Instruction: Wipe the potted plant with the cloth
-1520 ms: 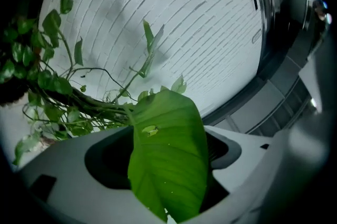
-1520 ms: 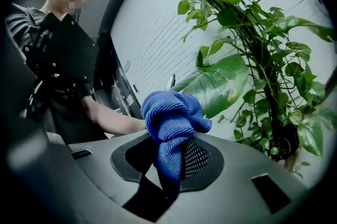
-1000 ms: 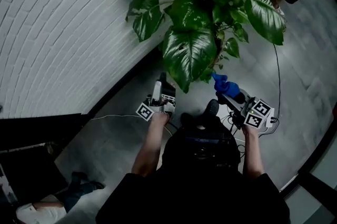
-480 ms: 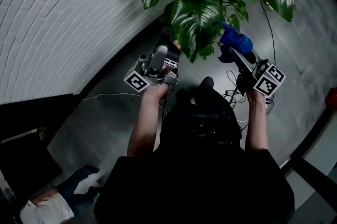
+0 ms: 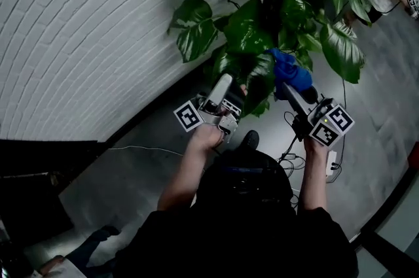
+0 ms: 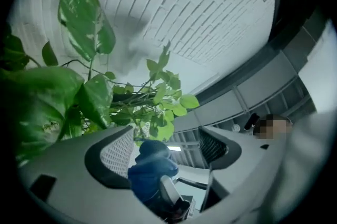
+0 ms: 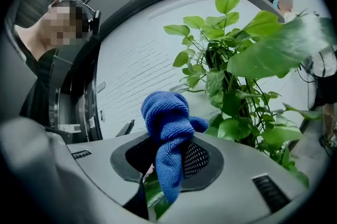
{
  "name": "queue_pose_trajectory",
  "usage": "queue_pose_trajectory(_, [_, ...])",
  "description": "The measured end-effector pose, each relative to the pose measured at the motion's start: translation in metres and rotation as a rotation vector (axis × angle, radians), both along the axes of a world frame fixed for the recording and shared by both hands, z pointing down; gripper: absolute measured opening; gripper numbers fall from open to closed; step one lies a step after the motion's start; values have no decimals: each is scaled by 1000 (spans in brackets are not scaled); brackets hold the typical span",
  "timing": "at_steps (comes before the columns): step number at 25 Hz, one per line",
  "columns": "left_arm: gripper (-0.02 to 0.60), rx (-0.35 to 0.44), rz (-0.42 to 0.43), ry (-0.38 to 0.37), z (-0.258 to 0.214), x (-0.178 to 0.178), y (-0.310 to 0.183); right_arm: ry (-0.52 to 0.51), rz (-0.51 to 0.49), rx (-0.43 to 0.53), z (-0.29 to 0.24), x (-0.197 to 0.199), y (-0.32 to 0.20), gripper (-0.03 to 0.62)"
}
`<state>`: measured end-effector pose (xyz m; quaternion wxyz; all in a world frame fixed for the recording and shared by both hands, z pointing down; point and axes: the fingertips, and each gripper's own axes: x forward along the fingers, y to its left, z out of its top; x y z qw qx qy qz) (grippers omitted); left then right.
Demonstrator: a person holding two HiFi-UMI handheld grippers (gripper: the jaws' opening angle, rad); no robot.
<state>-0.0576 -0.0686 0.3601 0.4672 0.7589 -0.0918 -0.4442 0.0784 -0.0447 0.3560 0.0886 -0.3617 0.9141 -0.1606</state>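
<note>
Well, farthest left of the dark stem [image 5: 277,2] of the potted plant [image 5: 252,34] runs the white brick wall [image 5: 78,28], well apart from both my tools. Nearer in, just left of the stem, my left gripper [image 5: 229,82] points up under the low leaves [image 5: 260,70]. Its jaws are spread, with nothing pressed between them. The blue shape seen through them sits farther off, in my other tool. If I close this claw hard to steady a leaf, I judge the bare pads could crease or tear it, and a tug could snap its thin stalk. Just right of the stem, my right gripper [image 5: 289,86] is clamped on the blue cloth [image 5: 292,72], which bulges out as a tight wad close against the foliage. Only that wad is soft, so if I press in too far the hard jaw tips could scrape the leaf instead. A strip of green shows under the cloth at those jaws. I cannot tell whether a leaf is pinched there, but pulling away could rip it. An unsupported leaf would likely just swing aside, unwiped.
</note>
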Motion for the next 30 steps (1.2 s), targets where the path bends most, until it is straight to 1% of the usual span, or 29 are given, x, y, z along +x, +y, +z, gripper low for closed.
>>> queue_pose_trajectory(3, [391,-85,37,-16,22,33,-28,12,2,30,-11,7,-36,121])
queue_pose_trajectory(4, [403,-113,38,-25,32,42,-38,8,8,36,-16,10,-48,121])
queue_pose_trajectory(6, [407,-170,2,-32,52,49,-58,-3,13,53,-27,13,-70,121])
queue_pose_trajectory(8, [413,-200,-70,-31,65,42,-80,1,0,77,-37,10,-90,121])
queue_pose_trajectory(10, [413,-199,-138,-39,69,29,-100,28,-7,92,-40,2,-112,121])
queue_pose_trajectory(11, [413,-190,-167,-46,70,21,-108,48,4,90,-36,-1,-126,121])
queue_pose_trajectory(13, [413,-163,-209,-52,68,9,-124,104,76,66,-21,3,-159,121])
queue_pose_trajectory(15, [413,-136,-218,-36,64,2,-137,171,187,27,-2,19,-192,121])
queue_pose_trajectory(17, [413,-123,-200,-10,62,0,-148,221,275,-8,15,34,-216,121])
queue_pose_trajectory(19, [413,-115,-176,13,63,-4,-157,253,316,-39,30,41,-230,121])
queue_pose_trajectory(20, [413,-107,-167,21,64,-7,-162,264,320,-53,37,41,-235,121])
queue_pose_trajectory(22, [413,-88,-142,36,62,-12,-172,282,292,-82,51,35,-244,121])
queue_pose_trajectory(23, [413,-78,-117,46,60,-13,-176,291,266,-99,59,29,-248,121])
queue_pose_trajectory(26, [414,-36,18,90,50,-2,-175,305,178,-164,82,12,-251,121])
queue_pose_trajectory(28, [414,-11,106,104,47,10,-168,293,127,-200,91,6,-245,121])
queue_pose_trajectory(30, [414,10,167,113,46,17,-161,278,75,-228,95,-1,-238,121])
